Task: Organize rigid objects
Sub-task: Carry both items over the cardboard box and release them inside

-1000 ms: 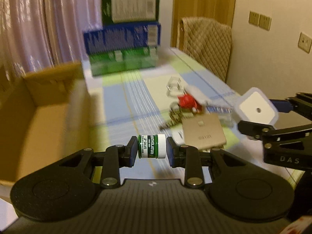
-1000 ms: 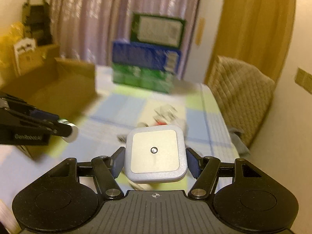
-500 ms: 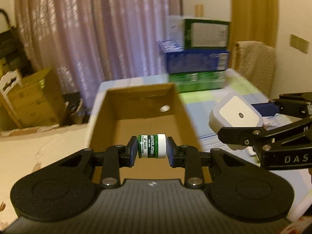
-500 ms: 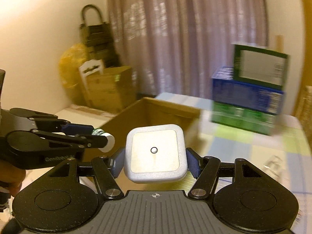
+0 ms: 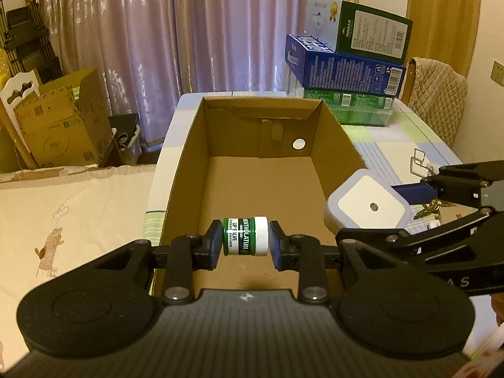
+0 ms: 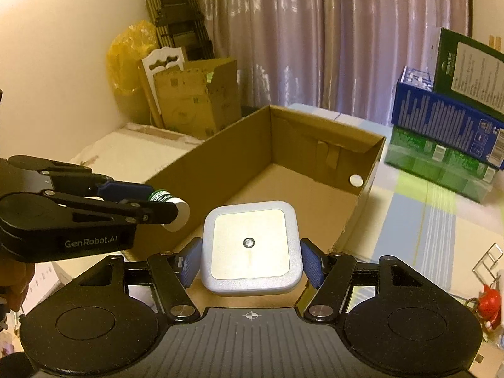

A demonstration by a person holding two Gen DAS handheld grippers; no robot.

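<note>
My left gripper [image 5: 245, 238] is shut on a small green lip-salve jar [image 5: 245, 236] with a white cap, held sideways above the near end of an open cardboard box [image 5: 264, 176]. My right gripper [image 6: 250, 263] is shut on a white square device [image 6: 250, 247] with a small round sensor in its face, over the box's near right corner. In the left wrist view that device [image 5: 367, 203] hangs beside the box's right wall. From the right wrist view the jar [image 6: 168, 203] shows at the left, over the box [image 6: 293, 195]. The box floor looks bare.
Stacked green and blue cartons [image 5: 349, 63] stand at the table's far end, a padded chair back [image 5: 438, 100] to their right. A wire clip [image 5: 419, 160] and a red item [image 6: 488, 302] lie on the checked tablecloth. More cardboard boxes [image 5: 60, 119] sit on the floor at left.
Both grippers swung left from the cluttered tabletop to above the cardboard box, each still holding its object. The box now fills the middle of both views.
</note>
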